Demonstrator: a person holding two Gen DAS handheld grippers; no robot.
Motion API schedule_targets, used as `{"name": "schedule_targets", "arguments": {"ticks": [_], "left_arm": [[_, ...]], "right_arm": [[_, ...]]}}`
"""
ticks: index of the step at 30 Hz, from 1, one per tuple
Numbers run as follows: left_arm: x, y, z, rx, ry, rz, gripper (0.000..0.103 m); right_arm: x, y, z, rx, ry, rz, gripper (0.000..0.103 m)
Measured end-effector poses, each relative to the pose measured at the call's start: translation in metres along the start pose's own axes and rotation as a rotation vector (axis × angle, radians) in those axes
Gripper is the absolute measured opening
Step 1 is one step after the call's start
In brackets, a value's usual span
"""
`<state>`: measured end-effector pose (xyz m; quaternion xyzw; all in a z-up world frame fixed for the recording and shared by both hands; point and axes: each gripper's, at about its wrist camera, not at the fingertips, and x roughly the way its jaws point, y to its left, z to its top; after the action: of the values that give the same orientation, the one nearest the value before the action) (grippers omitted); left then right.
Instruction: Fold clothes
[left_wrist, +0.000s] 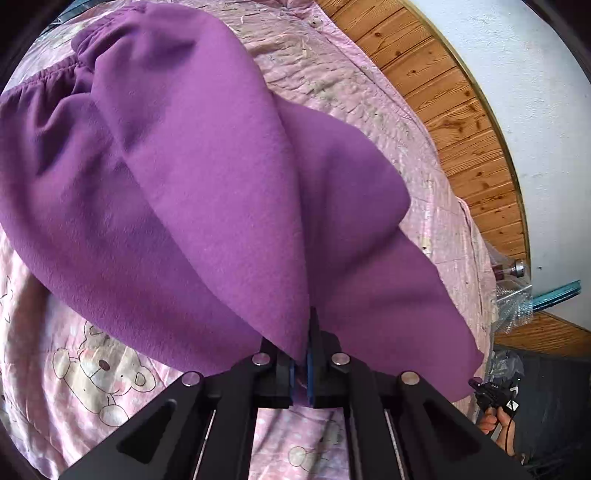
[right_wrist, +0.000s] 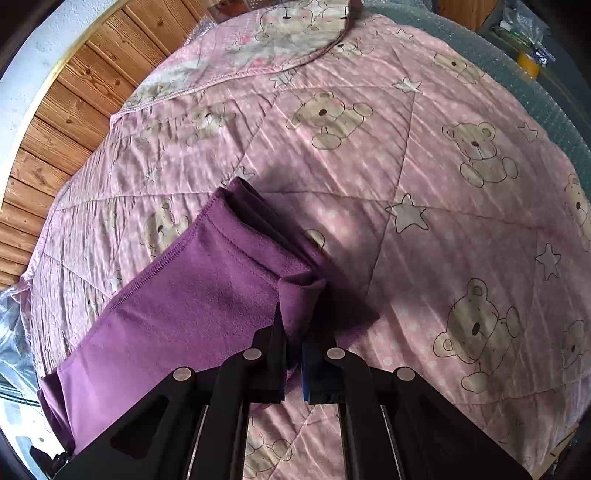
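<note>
Purple fleece garment (left_wrist: 192, 177), soft and limp, draped in thick rounded folds over the quilt (left_wrist: 92, 369) on the bed. Looks light, yet bulky enough to sag between two holds; no stiffness at all, so any unsupported span droops. Brushed nap, probably grippy rather than slippery, and not fragile. Gathered elastic band visible at upper left in the left wrist view, which suggests trousers, though not certain.

Best taken at hemmed edges and corners, where stitching gives a firmer bite than mid-cloth; the stitched hem (right_wrist: 207, 236) in the right wrist view looks a sound place.

Left hand-held gripper (left_wrist: 301, 363): jaws nearly together, clamped on a pinch of the garment, blue pads pressed against cloth from both sides, fabric fanning up and away from the bite in two lobes.

Right hand-held gripper (right_wrist: 293, 363): jaws a narrow gap apart with a rolled fold of the garment (right_wrist: 207, 295) squeezed between them, close to the hemmed end; the rest trails off to the left across the quilt (right_wrist: 424, 177).

Both holds appear firm. Likely risk: layers slipping out unevenly from the pinch, since several thicknesses sit in each bite.
</note>
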<state>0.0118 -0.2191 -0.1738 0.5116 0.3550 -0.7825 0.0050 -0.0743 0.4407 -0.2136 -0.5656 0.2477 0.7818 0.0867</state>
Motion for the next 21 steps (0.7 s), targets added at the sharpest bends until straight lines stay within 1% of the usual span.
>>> {"name": "schedule_targets", "arguments": {"ticks": [2, 3, 5, 6, 7, 8, 9, 10, 12, 13, 14, 15, 16, 17, 18, 19, 20, 21], "left_arm": [[-0.007, -0.002, -0.001, 0.007, -0.016, -0.010, 0.003], [-0.011, -0.005, -0.001, 0.019, -0.025, -0.012, 0.003], [-0.009, -0.006, -0.003, 0.031, -0.022, 0.006, 0.004], [-0.002, -0.003, -0.005, 0.031, -0.003, 0.020, 0.004], [0.008, 0.000, -0.008, 0.033, 0.019, 0.044, 0.004], [0.017, 0.002, -0.009, 0.037, 0.033, 0.067, 0.004], [0.021, 0.004, -0.010, 0.037, 0.030, 0.068, 0.006], [0.020, 0.004, -0.010, 0.037, 0.019, 0.064, 0.006], [0.019, 0.004, -0.009, 0.039, 0.023, 0.067, 0.006], [0.018, 0.004, -0.009, 0.042, 0.028, 0.061, 0.008], [0.015, 0.005, -0.009, 0.038, 0.036, 0.051, 0.010], [0.010, 0.008, -0.009, 0.020, 0.042, 0.032, 0.017], [0.003, 0.013, -0.009, -0.002, 0.042, 0.001, 0.025], [-0.008, 0.018, -0.009, -0.018, 0.034, -0.037, 0.028], [-0.019, 0.025, -0.008, -0.024, 0.024, -0.068, 0.032], [-0.031, 0.032, -0.006, -0.024, 0.013, -0.082, 0.034], [-0.042, 0.042, -0.003, -0.028, -0.001, -0.097, 0.034], [-0.053, 0.054, 0.003, -0.034, -0.018, -0.114, 0.035]], "right_arm": [[-0.018, 0.002, 0.002, 0.003, -0.047, 0.038, 0.004], [-0.022, 0.004, 0.003, -0.016, -0.066, 0.037, 0.004], [-0.017, 0.009, 0.004, -0.063, -0.072, -0.001, 0.004], [-0.009, 0.009, 0.004, -0.081, -0.064, -0.029, 0.004], [-0.002, 0.005, 0.004, -0.077, -0.047, -0.050, 0.004], [0.003, -0.001, 0.004, -0.064, -0.042, -0.051, 0.004], [0.003, -0.003, 0.003, -0.061, -0.048, -0.041, 0.004], [0.003, -0.003, 0.000, -0.074, -0.053, -0.050, 0.004], [0.001, 0.002, -0.005, -0.114, -0.071, -0.083, 0.005], [0.000, 0.004, -0.006, -0.123, -0.074, -0.094, 0.007], [-0.007, 0.005, -0.007, -0.122, -0.077, -0.123, 0.016], [-0.016, 0.005, -0.009, -0.109, -0.103, -0.179, 0.028], [-0.032, 0.007, -0.012, -0.084, -0.157, -0.238, 0.030], [-0.053, 0.012, -0.019, -0.054, -0.223, -0.289, 0.033], [-0.067, 0.021, -0.026, -0.036, -0.261, -0.302, 0.035], [-0.076, 0.035, -0.035, -0.031, -0.286, -0.283, 0.036], [-0.081, 0.057, -0.047, -0.059, -0.296, -0.245, 0.036], [-0.080, 0.085, -0.060, -0.118, -0.286, -0.211, 0.036]]}}
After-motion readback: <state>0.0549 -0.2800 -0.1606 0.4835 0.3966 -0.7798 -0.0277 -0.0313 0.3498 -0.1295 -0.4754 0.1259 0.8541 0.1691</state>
